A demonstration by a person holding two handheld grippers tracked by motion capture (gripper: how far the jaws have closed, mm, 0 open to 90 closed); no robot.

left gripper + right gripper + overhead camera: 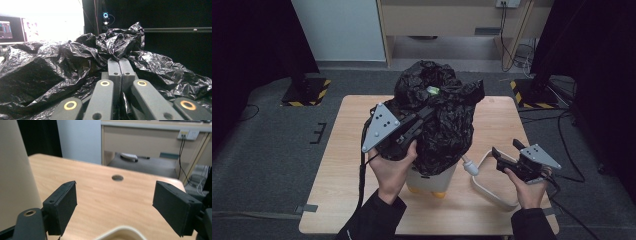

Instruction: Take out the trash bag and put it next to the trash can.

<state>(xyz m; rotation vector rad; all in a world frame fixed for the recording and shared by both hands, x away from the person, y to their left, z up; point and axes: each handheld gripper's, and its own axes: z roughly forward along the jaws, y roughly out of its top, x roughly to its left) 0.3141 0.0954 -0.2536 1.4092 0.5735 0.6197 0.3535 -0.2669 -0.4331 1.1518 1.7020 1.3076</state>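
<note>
My left gripper [428,113] pinches the crinkled black plastic bag [444,125] half-fitted over the white bin [432,177]; right gripper [507,152] spread, idle.

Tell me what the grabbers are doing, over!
Left gripper shut on black bag over white bin. Right gripper open, empty, above white loop handle. Nothing blocking.

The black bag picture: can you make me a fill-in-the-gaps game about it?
1. The left gripper is shut on the crinkly ____ bag.
2. The right gripper's jaws stand ____.
3. The bag sits over a white bin on a ____ table.

Missing words: black; open; wooden
</note>
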